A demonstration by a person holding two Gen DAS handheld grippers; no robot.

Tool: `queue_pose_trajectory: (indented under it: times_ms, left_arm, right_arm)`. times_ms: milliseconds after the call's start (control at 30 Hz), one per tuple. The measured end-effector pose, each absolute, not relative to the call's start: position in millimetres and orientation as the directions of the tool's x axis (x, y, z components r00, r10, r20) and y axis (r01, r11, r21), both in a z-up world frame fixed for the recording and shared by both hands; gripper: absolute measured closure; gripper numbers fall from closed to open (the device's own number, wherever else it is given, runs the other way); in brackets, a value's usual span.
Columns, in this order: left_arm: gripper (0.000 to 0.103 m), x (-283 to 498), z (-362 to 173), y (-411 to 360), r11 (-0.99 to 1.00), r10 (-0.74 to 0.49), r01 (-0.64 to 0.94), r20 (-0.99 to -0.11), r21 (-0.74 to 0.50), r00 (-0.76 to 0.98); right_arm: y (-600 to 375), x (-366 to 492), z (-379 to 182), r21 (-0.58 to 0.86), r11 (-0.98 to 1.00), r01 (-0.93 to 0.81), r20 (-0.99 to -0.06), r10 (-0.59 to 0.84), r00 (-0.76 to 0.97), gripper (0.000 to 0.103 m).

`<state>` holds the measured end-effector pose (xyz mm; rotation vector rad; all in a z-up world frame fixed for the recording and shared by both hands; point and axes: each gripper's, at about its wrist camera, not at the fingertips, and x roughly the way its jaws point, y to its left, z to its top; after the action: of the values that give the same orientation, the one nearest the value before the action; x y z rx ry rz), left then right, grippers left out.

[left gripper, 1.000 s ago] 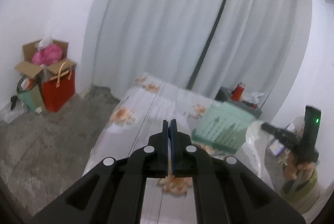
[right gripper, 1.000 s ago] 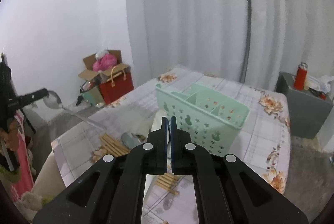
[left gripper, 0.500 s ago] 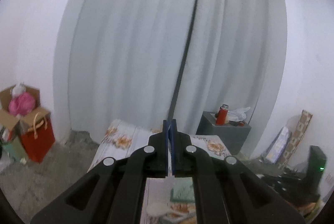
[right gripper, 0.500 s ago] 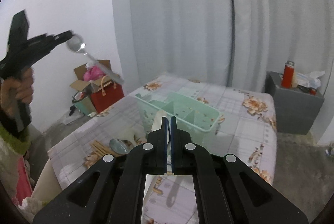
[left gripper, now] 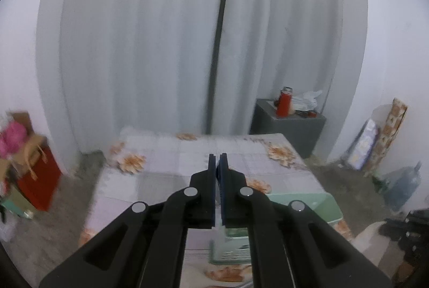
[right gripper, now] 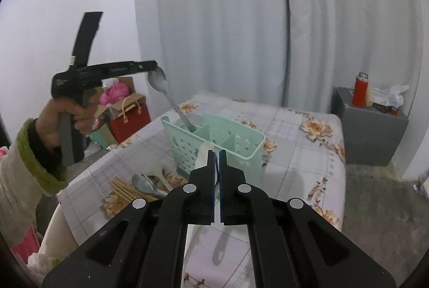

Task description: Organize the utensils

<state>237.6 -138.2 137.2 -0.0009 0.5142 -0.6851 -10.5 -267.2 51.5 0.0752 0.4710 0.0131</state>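
Observation:
A mint green utensil caddy (right gripper: 214,146) with dividers stands on the floral tablecloth; it also shows under my left gripper (left gripper: 303,210). My left gripper (right gripper: 152,68) is shut on the bowl of a metal spoon (right gripper: 166,97), whose handle tip dips into the caddy's far left compartment. In its own view the left gripper (left gripper: 217,162) looks shut. My right gripper (right gripper: 217,158) is shut on a white utensil (right gripper: 201,158), held above the table in front of the caddy. A second metal spoon (right gripper: 144,184), a white spoon and wooden chopsticks (right gripper: 126,190) lie left of the caddy.
The table (right gripper: 308,154) has floor beyond its right edge. A grey cabinet (right gripper: 372,127) with a red flask (right gripper: 359,89) stands at the right. A red bag (right gripper: 128,119) and cardboard box sit on the floor at left. Curtains hang behind.
My left gripper swung the metal spoon from high on the left down over the caddy, handle tip now in the left compartment. My right gripper drew slightly closer to the caddy.

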Motion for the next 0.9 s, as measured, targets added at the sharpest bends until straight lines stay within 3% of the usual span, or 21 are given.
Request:
queue_pose_trajectory:
  times_ms: [133,200,500,900]
  left_arm:
    - [0.095,251.4,126.7,-131.2,0.774,-0.628,0.563,-0.455,-0.288,0.631]
    - [0.072,252.4,122.6,-121.1,0.795,-0.605,0.523,-0.458,-0.305,0.651]
    - [0.047,223.3,111.9,-64.4,0.831,-0.554,0.431,-0.443,-0.352,0.705]
    - [0.032,137.4,44.4,2.9,0.889,-0.456,0.330,-0.549,-0.317,0.701]
  right_arm:
    - [-269.4,-12.3,55.7,0.085,0.996,0.016,-0.442,0.024,0.897,0.102]
    - [-271.6,-13.6,60.3,0.087,0.996,0.022,-0.424,0.017,0.905,0.102]
    - [-285.0,-7.0,91.7,0.109,0.992,0.056,-0.291,-0.022,0.957,0.102]
    - [-320.8,36.2,124.1,0.186,0.966,0.178,-0.103,-0.161,0.981,0.102]
